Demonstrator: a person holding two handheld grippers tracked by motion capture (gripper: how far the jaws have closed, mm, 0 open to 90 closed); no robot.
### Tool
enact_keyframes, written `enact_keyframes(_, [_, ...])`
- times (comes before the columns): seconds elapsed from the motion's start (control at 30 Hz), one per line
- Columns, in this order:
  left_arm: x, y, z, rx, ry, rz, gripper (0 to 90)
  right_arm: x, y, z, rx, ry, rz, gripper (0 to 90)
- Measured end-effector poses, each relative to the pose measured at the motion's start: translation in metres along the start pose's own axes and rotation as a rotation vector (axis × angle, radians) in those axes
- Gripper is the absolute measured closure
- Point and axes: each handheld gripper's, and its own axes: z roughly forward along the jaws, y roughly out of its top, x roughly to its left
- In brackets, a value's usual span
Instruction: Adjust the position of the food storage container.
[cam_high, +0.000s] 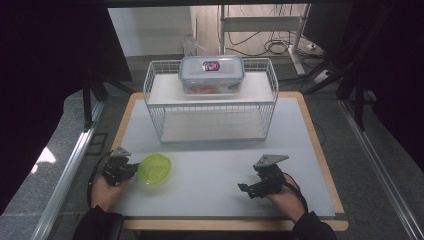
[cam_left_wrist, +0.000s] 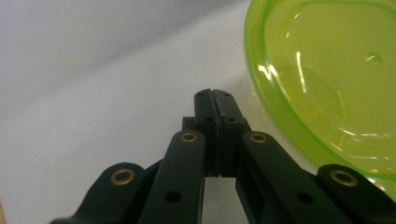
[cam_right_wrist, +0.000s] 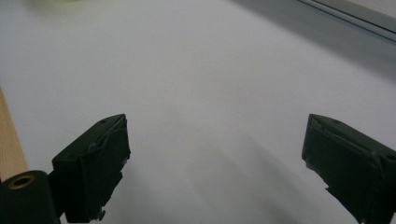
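At the lower left of the high view I see my left gripper (cam_high: 131, 170) sitting on the grey mat (cam_high: 210, 185), just beside the green bowl (cam_high: 155, 168), which lies a little to its right. From up there I cannot tell whether the two touch. The left gripper view settles the jaws: they are pressed flat together with nothing between them, and the bowl (cam_left_wrist: 327, 79) takes up the upper right of that frame, its translucent rim right next to the closed tips, which pass alongside it and do not pinch it.

In the centre of the high view, toward the top, a white wire rack (cam_high: 210, 100) carries a clear lidded container (cam_high: 211, 74) on its upper shelf. The lid bears a small red and dark label, too small for me to read.

At the lower right sits my right gripper (cam_high: 245, 189). The right gripper view shows what the high view leaves vague: its jaws stand wide apart over bare mat, empty, with a strip of wooden table edge (cam_right_wrist: 9, 140) at the left of that frame.
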Motion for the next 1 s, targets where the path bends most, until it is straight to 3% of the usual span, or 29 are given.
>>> enact_keyframes(0.1, [-0.002, -0.002, -0.004, -0.017, -0.034, 0.008, 89.9, 0.000, 0.000, 0.000, 0.001, 0.000, -0.002, 7.5])
enact_keyframes(0.27, [-0.010, -0.003, -0.002, 0.014, -0.050, 0.042, 89.9, 0.000, 0.000, 0.000, 0.004, -0.001, -0.001, 7.5])
enact_keyframes(0.5, [-0.014, -0.003, 0.004, 0.031, -0.078, 0.051, 89.9, 0.000, 0.000, 0.000, 0.007, -0.002, 0.000, 7.5])
enact_keyframes(0.83, [-0.026, 0.009, 0.017, 0.048, -0.084, 0.078, 89.9, 0.000, -0.001, 0.002, 0.018, -0.003, -0.003, 7.5])
enact_keyframes(1.0, [-0.028, 0.017, 0.027, 0.049, -0.106, 0.072, 89.9, 0.000, -0.001, 0.004, 0.024, -0.005, -0.003, 7.5])
